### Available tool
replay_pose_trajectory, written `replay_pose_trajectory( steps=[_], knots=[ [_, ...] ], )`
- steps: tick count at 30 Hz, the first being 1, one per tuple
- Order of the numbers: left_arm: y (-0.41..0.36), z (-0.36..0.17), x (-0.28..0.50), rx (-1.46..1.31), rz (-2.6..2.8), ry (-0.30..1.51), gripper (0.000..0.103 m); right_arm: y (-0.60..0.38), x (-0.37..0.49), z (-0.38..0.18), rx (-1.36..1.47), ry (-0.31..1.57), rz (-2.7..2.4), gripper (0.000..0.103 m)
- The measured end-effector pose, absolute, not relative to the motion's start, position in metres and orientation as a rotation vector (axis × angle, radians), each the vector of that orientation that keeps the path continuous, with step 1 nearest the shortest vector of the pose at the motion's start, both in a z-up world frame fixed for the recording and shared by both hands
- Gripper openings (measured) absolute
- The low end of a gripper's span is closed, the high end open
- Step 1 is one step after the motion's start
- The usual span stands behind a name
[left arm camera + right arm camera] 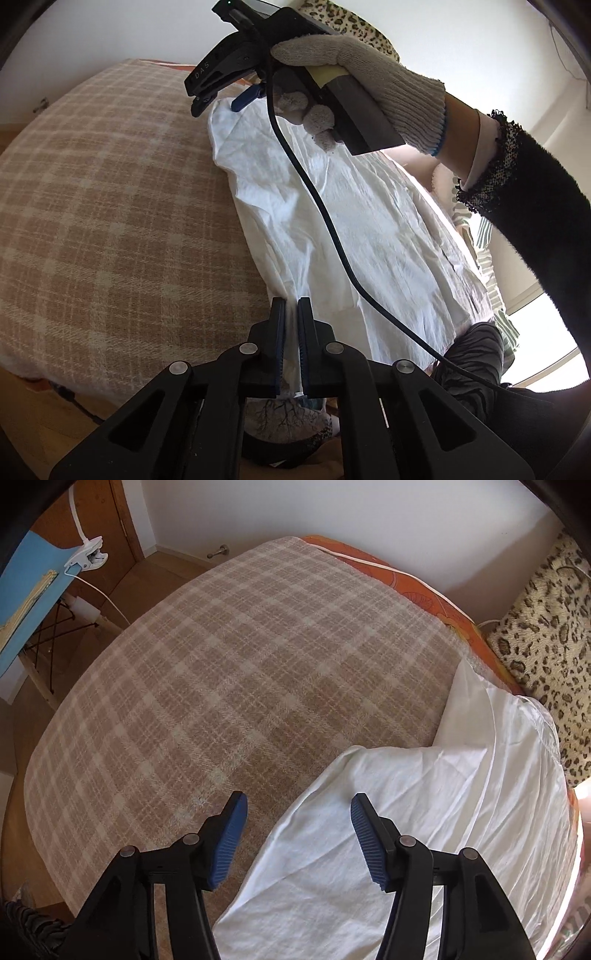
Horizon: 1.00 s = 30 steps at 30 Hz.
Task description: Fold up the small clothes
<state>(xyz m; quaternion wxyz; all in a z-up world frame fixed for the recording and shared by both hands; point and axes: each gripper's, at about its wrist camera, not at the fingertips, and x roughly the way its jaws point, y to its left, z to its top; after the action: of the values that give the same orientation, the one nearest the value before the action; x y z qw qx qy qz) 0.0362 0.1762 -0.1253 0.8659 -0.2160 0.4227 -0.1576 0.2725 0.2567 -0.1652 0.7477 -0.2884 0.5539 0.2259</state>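
A white garment (343, 229) lies spread along the right side of a bed with a beige checked blanket (110, 206). My left gripper (291, 306) is shut on the garment's near corner, a strip of white cloth pinched between its blue pads. My right gripper (218, 101), held by a gloved hand (354, 70), hovers over the garment's far end. In the right wrist view the right gripper (299, 801) stands open above the garment (424, 805) edge, nothing between its fingers.
A leopard-print cushion (546, 635) lies at the bed's far right, against the white wall. An orange sheet edge (413, 587) shows under the blanket. A blue board with a white clip (88, 554) stands left of the bed. A black cable (321, 206) hangs across the garment.
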Motion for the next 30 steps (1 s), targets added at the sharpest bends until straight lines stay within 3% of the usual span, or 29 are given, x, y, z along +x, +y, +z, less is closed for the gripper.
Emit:
replay_pose_trajectory(
  steps=[8,10,13,30],
  knots=[
    [0.170,-0.125,0.039,-0.439,-0.347,0.892,0.005,0.251,0.306,-0.181,-0.618,1.221,0.410,0.037],
    [0.165,-0.124,0.040,-0.431,-0.350,0.889,0.005,0.248,0.309,-0.181,-0.609,1.202,0.402,0.018],
    [0.160,-0.120,0.040,-0.417,-0.349,0.878,0.004,0.242,0.317,-0.177,-0.576,1.192,0.402,0.006],
    [0.101,-0.099,0.056,-0.279,-0.497,0.861,0.004,0.130,0.322,-0.093,-0.279,1.070,0.522,0.004]
  ],
)
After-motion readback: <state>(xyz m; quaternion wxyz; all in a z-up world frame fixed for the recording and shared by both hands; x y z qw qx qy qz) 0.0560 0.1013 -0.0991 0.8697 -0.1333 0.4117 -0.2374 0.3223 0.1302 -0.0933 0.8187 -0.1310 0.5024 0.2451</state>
